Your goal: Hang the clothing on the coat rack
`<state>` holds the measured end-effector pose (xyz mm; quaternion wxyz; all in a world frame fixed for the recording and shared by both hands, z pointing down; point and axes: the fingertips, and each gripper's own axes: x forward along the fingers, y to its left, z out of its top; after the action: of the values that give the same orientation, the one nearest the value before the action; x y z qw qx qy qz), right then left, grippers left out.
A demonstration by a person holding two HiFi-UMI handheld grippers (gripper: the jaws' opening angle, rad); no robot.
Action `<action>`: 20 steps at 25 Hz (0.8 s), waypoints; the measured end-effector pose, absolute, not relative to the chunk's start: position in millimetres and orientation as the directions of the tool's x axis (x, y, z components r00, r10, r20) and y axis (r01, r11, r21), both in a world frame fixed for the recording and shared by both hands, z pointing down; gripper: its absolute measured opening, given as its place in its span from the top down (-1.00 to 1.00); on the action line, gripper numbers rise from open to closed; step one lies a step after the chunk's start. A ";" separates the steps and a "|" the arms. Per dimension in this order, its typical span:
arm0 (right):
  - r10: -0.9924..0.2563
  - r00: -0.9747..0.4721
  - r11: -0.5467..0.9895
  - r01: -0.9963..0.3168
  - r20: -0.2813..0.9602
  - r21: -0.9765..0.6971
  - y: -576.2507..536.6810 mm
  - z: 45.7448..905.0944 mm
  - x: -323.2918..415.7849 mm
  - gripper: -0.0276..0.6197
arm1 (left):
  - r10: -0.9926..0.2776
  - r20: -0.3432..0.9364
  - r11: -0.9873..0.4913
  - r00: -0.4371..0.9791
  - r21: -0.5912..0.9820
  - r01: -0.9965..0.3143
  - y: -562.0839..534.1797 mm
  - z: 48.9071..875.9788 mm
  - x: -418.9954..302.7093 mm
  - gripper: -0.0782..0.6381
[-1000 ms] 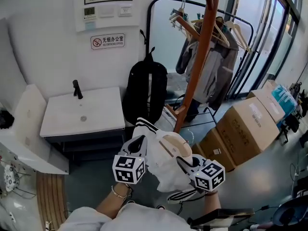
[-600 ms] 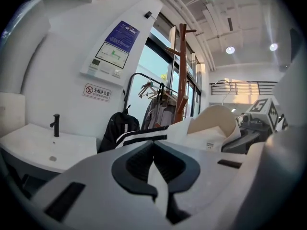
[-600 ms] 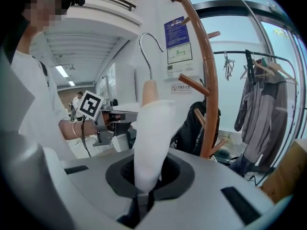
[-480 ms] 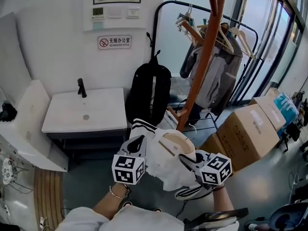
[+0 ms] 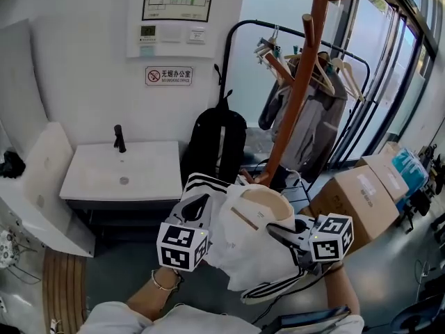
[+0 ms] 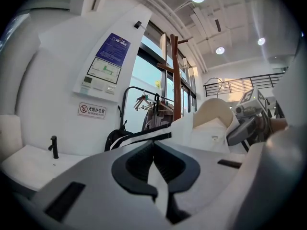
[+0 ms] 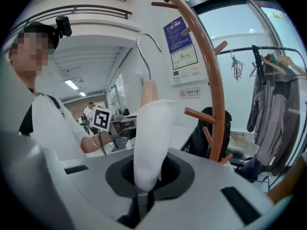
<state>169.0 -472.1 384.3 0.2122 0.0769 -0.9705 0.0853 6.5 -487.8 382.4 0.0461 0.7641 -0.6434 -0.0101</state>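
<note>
A white garment (image 5: 247,245) with black stripes hangs on a wooden hanger (image 5: 264,202), carried between both grippers low in the head view. My left gripper (image 5: 198,211) is shut on the garment's striped edge (image 6: 144,135); white cloth shows between its closed pads (image 6: 153,147). My right gripper (image 5: 286,234) is shut on the cloth-covered end of the hanger (image 7: 149,138), and the metal hook (image 7: 148,51) rises above it. The brown wooden coat rack (image 5: 300,89) stands just beyond the garment, with bare pegs (image 7: 199,114) close to the right of the hanger.
A black backpack (image 5: 215,141) hangs beside a white washbasin (image 5: 122,174) on the left. Behind the coat rack, a black clothes rail (image 5: 243,26) carries grey coats (image 5: 316,124) on hangers. Cardboard boxes (image 5: 354,193) sit on the floor to the right.
Both grippers have lifted the garment and hanger together. The right gripper's marker cube has shifted right, and more of the coat rack's upper pegs has come into view.
</note>
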 end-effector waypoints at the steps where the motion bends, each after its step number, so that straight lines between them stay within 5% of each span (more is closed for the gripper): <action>1: -0.103 -0.898 0.975 -0.177 0.428 -0.136 -470.9 377.7 171.4 0.83 | -0.984 0.038 -0.168 0.171 0.079 -0.983 -486.6 376.6 6.7 0.76; 20: 0.042 -0.873 0.985 -0.046 0.486 -0.167 -451.3 202.2 186.6 0.83 | -0.961 -0.180 -0.199 0.212 -0.085 -0.976 -475.1 198.8 18.7 0.76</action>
<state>186.6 -451.3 202.2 0.2518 0.0011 -0.9639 0.0867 18.7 -475.1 198.8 -0.0901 0.7732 -0.6263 -0.0432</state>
